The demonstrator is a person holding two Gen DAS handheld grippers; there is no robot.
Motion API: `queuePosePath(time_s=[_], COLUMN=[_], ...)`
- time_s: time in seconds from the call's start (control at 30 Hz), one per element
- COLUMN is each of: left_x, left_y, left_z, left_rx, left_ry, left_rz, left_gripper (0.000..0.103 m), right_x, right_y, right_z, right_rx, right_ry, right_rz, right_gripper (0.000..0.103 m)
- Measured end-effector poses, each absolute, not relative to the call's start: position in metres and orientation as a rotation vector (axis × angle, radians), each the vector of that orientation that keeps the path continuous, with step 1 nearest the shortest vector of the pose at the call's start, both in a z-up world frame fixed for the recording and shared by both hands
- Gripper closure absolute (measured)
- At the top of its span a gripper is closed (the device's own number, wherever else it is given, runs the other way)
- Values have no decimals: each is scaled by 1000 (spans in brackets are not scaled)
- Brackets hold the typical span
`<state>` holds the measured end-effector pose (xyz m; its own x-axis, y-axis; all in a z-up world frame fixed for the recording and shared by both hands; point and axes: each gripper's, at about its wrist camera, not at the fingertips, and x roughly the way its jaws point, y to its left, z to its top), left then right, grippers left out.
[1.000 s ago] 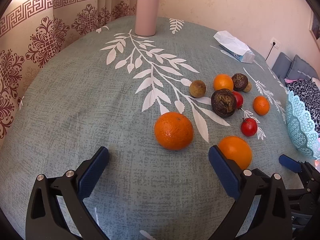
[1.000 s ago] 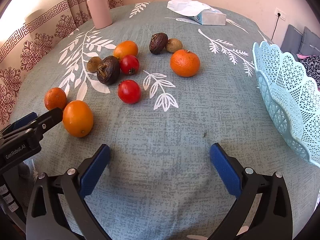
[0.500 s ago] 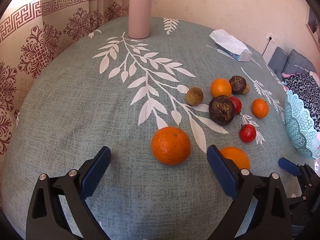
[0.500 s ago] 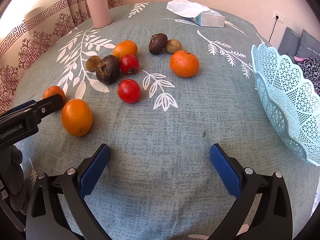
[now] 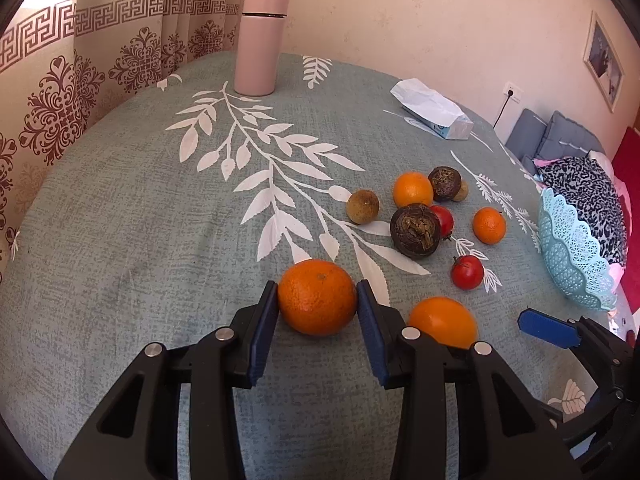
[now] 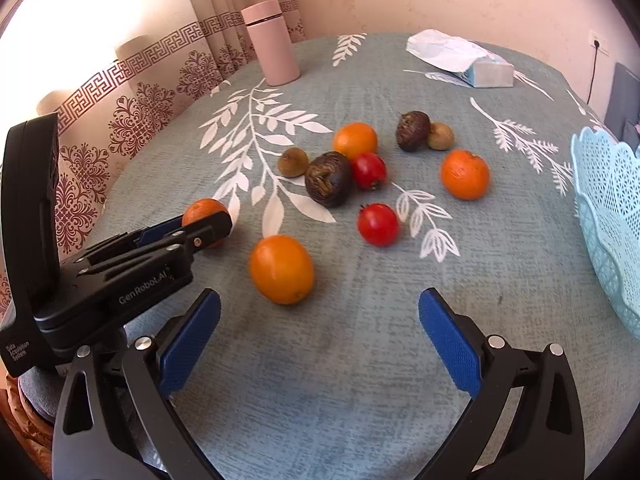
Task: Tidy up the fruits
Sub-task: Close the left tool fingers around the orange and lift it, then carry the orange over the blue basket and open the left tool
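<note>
One orange [image 5: 317, 297] sits clamped between the blue pads of the left hand-held gripper [image 5: 317, 308], pressed on both sides while it seems to rest on the tabletop [image 5: 140, 220]; the pickup looks to be the step in hand. Just beside it on the right lies a second orange [image 6: 281, 269], and beyond that the loose fruit is scattered: two tomatoes, two more oranges, dark wrinkled fruits and small brown ones. The right hand-held gripper [image 6: 320, 332] hangs with its jaws spread wide, holding nothing, near the second orange. A pale blue basket [image 6: 608, 216] stands at the right edge, well apart from the held orange, and is probably where the fruit belongs. Next, the left hand likely needs to lift and carry over the tomatoes without knocking them.
</note>
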<state>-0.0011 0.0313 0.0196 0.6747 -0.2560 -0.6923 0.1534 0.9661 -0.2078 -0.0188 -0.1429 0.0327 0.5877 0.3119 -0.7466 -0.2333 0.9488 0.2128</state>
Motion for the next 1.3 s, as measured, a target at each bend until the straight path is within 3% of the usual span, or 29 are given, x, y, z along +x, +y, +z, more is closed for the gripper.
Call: queuePosePath(time_s=[0.07, 0.17, 0.27, 0.37, 0.57, 1.3], left_x=[2, 4, 5, 5, 7, 2], left_y=[43, 54, 57, 57, 56, 29], left_z=[19, 17, 17, 16, 14, 21], left_rx=[-205, -262, -279, -281, -284, -93], left_ry=[806, 813, 820, 829, 833, 812], left_rz=[-227, -219, -225, -235, -235, -117], left_gripper=[63, 63, 63, 63, 63, 63], right_x=[-13, -2, 2, 7, 6, -40], right_y=[-134, -120, -106, -99, -104, -238], right_z=[34, 33, 29, 21, 18, 74], right_rx=[62, 17, -18, -19, 4, 194], right_ry=[880, 899, 925, 966, 967, 734], right_rz=[306, 324, 345, 367, 351, 113], right_gripper=[8, 26, 35, 51, 63, 63])
